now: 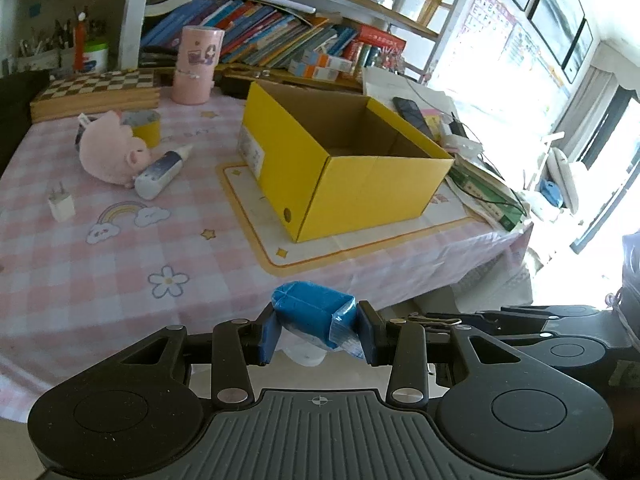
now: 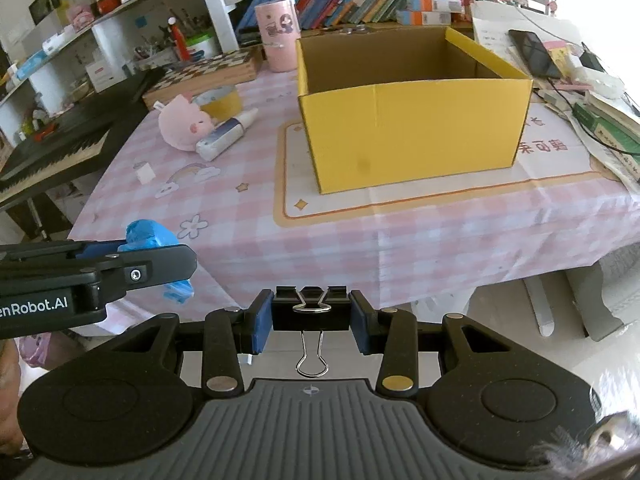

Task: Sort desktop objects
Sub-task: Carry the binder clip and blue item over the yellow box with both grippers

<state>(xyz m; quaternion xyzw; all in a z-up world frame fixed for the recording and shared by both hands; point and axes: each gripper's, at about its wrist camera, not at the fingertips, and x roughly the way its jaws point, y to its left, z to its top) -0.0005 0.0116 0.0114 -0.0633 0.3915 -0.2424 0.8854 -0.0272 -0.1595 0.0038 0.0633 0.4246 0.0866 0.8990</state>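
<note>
The left gripper [image 1: 318, 330] is clamped on a blue plastic-wrapped packet [image 1: 312, 312], its blue pads pressed against both sides of the wrapping. It hangs over the near edge of the worktop [image 1: 120, 264], which carries a pink checked cloth. The right gripper [image 2: 311, 322] is clamped on a black binder clip [image 2: 311, 312] — the clip's body sits squarely between the pads, and one wire handle hangs down toward the camera. This gripper sits just off the worktop's near edge, above the floor.

Ahead of both stands an open yellow cardboard box [image 2: 412, 136] on a cream mat with an orange border [image 2: 292, 204]; what shows of its brown inside holds nothing. To the left of the box lie a pink plush pig [image 1: 108, 152], a white-and-blue tube [image 1: 160, 174] touching the plush, and a white plug adapter [image 1: 61, 204] lying apart, nearer the edge. A pink cylindrical container [image 1: 196, 66] stands by a chequered board [image 1: 96, 90] at the back.
</note>
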